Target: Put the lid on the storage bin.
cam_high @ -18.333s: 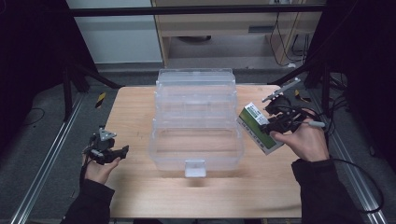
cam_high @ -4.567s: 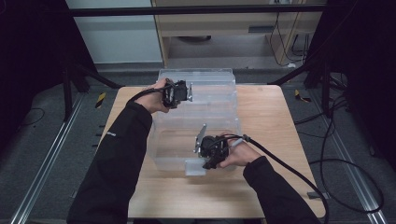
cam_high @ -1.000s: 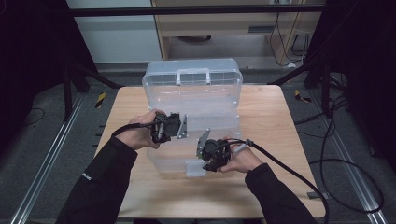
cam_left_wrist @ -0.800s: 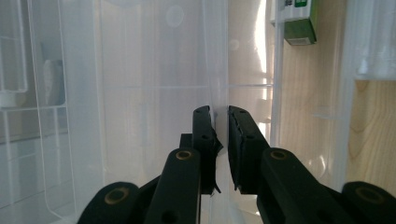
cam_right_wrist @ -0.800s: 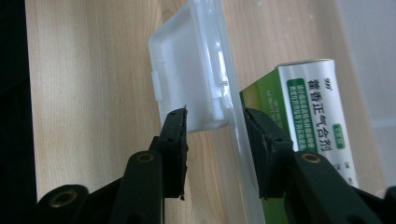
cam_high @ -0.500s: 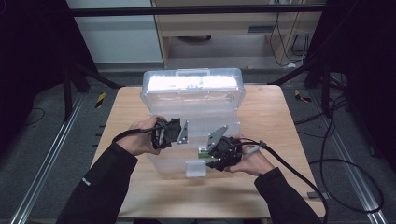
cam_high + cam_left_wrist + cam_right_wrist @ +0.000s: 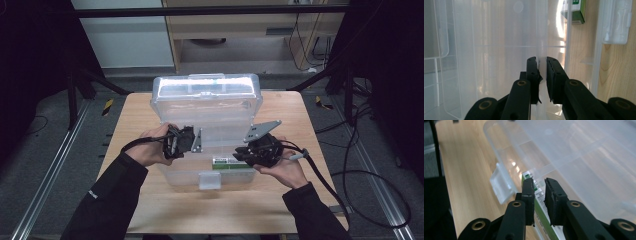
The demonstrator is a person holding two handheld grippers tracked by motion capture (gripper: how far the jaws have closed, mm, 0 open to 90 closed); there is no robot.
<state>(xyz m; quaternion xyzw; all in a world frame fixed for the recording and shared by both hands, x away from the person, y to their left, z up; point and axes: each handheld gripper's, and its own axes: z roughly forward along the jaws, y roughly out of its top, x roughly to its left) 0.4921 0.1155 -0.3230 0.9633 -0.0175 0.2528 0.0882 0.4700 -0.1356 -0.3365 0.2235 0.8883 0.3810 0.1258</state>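
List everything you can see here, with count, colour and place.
box: one, clear plastic, mid-table, white latch at its front.
lid: one, clear, half raised over the box, its edge pinched by the left gripper.
carton: one, green and white, lying inside the box near the front wall.
table: one, light wood.
cabinet: one, beige, behind the table.
left gripper: one, black, jaws shut on the lid.
right gripper: one, black, above the carton, jaws narrowly apart, nothing held.
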